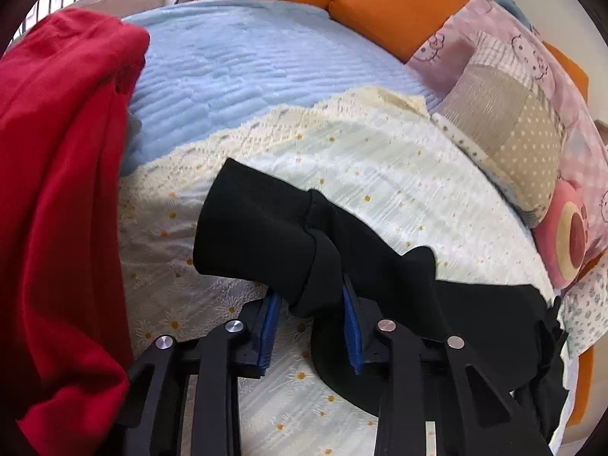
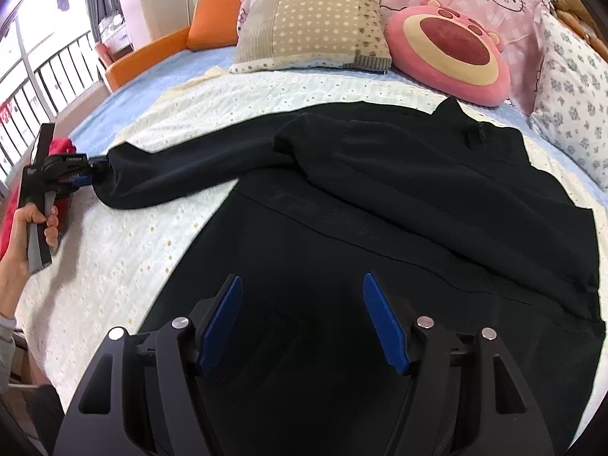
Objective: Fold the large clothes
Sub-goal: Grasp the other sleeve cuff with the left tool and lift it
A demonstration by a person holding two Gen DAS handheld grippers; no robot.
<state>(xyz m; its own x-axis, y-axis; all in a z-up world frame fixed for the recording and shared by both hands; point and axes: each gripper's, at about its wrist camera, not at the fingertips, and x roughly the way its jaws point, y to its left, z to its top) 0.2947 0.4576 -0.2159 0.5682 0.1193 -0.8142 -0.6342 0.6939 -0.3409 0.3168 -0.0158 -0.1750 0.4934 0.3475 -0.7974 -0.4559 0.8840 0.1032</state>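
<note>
A large black jacket (image 2: 399, 205) lies spread on the white daisy-print blanket (image 2: 114, 266), collar toward the pillows. Its left sleeve (image 2: 182, 174) stretches out to the left. My left gripper (image 1: 311, 304) is shut on the sleeve cuff (image 1: 258, 235), which bunches between the blue pads (image 1: 270, 326). The left gripper also shows in the right wrist view (image 2: 89, 174), held in a hand. My right gripper (image 2: 300, 296) is open and empty, hovering over the jacket's lower body.
A red garment (image 1: 64, 190) hangs close at the left. Pillows (image 2: 315, 19) and a pink plush (image 2: 448, 49) line the far side of the bed. Light blue bedding (image 1: 247, 76) and orange cushions (image 1: 395, 11) lie beyond. A railed window (image 2: 34, 79) is at left.
</note>
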